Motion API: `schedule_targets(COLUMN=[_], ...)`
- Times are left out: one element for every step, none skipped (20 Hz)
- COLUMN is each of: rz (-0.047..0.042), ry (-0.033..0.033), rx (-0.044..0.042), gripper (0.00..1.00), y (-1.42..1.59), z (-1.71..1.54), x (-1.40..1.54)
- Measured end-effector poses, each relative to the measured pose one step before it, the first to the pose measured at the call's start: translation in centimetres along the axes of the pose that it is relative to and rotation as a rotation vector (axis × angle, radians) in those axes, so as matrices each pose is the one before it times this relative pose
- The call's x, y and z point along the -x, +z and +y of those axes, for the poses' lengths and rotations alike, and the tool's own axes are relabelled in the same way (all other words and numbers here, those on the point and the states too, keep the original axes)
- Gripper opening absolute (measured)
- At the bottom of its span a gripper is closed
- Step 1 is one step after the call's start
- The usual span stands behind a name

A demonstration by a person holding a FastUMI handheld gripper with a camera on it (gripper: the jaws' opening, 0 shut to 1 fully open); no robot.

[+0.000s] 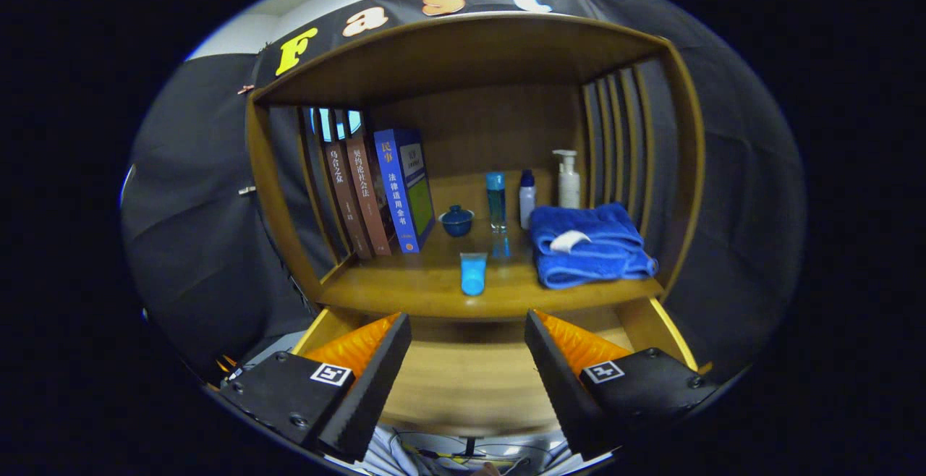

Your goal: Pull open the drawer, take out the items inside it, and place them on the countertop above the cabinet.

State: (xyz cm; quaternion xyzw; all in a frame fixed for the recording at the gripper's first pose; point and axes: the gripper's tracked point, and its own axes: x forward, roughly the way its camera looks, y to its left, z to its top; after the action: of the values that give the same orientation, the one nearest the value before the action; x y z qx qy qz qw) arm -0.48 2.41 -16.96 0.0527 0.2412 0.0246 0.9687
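One drawer: the drawer [470, 378] stands pulled out below the countertop [427, 291], its wooden floor showing between and beyond the fingers, so I judge the opening step done.
Drawer contents: the stretch of drawer floor in sight looks bare; the part nearest the camera is hidden by the fingers, so I cannot tell whether anything is left inside.
Countertop items: a small light-blue cup [473, 273] stands near the front edge, just beyond the finger gap; a folded blue towel [589, 244] lies to its right; a tall blue bottle [496, 201], a small white bottle [527, 197] and a pump bottle [568, 179] stand behind; a lidded blue bowl [456, 221] and leaning books [383, 190] sit to the left.
Progress: probably late, though which items came out of the drawer cannot be read from here.
Gripper: the gripper [469, 375] hangs over the open drawer with its fingers spread wide and nothing between them.
Edges: the countertop's front lip overhangs the drawer's back; drawer side walls [662, 331] rise on each flank.
Open room: bare wood lies left of the cup and between cup and towel; the shelf roof [463, 49] caps any lift.
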Motion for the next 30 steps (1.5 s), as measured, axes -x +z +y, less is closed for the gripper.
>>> schedule_targets(rz=[-0.01386, -0.01008, -0.00341, 0.01238, 0.00572, 0.00792, 0.00520, 0.00645, -0.00457, -0.00810, -0.00485, 0.00517, 0.00456, -0.00715, -0.01288, -0.01010, -0.01122, 0.00453, 0.01275, 0.00387, 0.00048, -0.00413, -0.00390, 0.00459, -0.00723, -0.00467, -0.00577, -0.00924, -0.01939, 0.01650], ry=[-0.00408, -0.02260, -0.01091, -0.00430, -0.00192, 0.00017, 0.00056, 0.00456, 0.01371, 0.00415, 0.00321, 0.00497, 0.00795, 0.00160, -0.00985, -0.02031, -0.00641, -0.00725, -0.01529, -0.01236, -0.00888, -0.00037, -0.00236, -0.00296, -0.00240, -0.00106, -0.00171, -0.00166, -0.00145, -0.00258], rx=[0.00447, 0.01231, 0.00061, -0.00445, 0.00222, 0.00996, 0.01043, 0.00147, 0.00081, 0.01090, 0.01702, 0.00902, -0.00428, -0.00889, -0.00604, -0.00720, -0.01413, 0.00452, 0.01166, -0.00498, -0.01236, -0.00415, 0.01050, 0.00715, -0.00636, -0.00622, 0.00049, 0.00175, 0.00267, -0.00550], gripper=[1.00, 1.00, 1.00, 1.00, 1.00, 1.00, 1.00, 1.00, 1.00, 1.00, 1.00, 1.00, 1.00, 1.00, 1.00, 1.00, 1.00, 0.98, 0.98, 0.98, 0.98, 0.98, 0.98, 0.98, 0.98, 0.98, 0.98, 0.98, 0.98, 0.98], y=[-1.375, -1.473, -1.259, -1.545, -1.638, -1.132, -0.988, -0.854, -0.706, -0.470, -0.523, -0.617, -0.534, -0.061, 0.099, 0.018, -0.192, -0.461, -0.594, -0.190, 0.022, 0.034, 0.104, -0.020, 0.145, 0.220, 0.408, 0.502, 0.736, -0.231], z=[0.024, -0.609, -0.455, -0.111, -0.170, -0.009, -0.063, 0.201, 0.494, 0.260, 0.017, 0.227, 0.217, 0.161, -0.187, -0.334, 0.037, -0.133, -0.428, -0.107, 0.103, 0.162, 0.001, -0.077, 0.046, 0.093, 0.060, 0.061, 0.009, 0.125], x=[1.114, 1.135, 1.293, 0.966, 0.579, 0.334, 0.041, 0.036, -0.082, -0.308, -0.344, -0.425, -0.296, -0.253, -0.470, -0.088, -0.089, -0.300, -0.325, -0.136, -0.147, 0.136, -0.289, -0.268, -0.208, -0.573, -1.082, -0.943, -0.919, -1.121])
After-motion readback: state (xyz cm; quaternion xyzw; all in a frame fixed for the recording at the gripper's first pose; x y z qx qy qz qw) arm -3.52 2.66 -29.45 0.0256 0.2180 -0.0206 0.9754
